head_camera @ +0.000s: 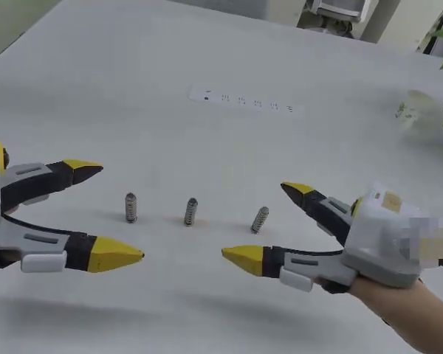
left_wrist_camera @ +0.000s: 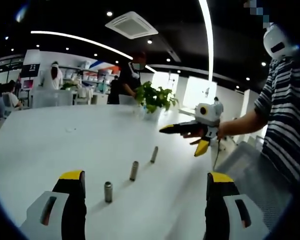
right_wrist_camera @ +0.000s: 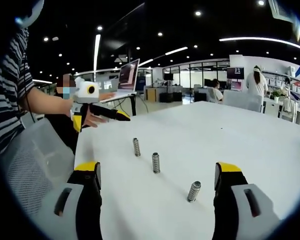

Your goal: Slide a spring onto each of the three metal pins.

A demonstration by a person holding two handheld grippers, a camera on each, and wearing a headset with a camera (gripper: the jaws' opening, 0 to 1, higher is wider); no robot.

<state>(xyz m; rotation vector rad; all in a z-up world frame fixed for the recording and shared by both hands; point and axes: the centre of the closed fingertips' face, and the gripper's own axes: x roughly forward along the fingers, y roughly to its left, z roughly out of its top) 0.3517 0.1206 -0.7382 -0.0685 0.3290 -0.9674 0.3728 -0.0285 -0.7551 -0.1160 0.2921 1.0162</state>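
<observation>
The desk [head_camera: 207, 59] had a smooth, matt white top with a soft sheen. The left spring [head_camera: 131, 208], the middle spring [head_camera: 190, 212] and the right spring [head_camera: 260, 219] were coiled bare metal, dull grey. The left gripper [left_wrist_camera: 146, 176] and the right gripper [left_wrist_camera: 180, 142] were hard plastic, with matt black and grey bodies and glossier yellow tips. The power strip [head_camera: 244, 101] near the desk's far edge looked like white plastic. The striped shirt [left_wrist_camera: 285, 110] was cloth.

Quantities: three upright grey coiled metal springs [head_camera: 190, 212]; one flat white rectangular power strip [head_camera: 244, 102]; two yellow-tipped grippers, left gripper [head_camera: 119, 212] and right gripper [head_camera: 253, 220].
</observation>
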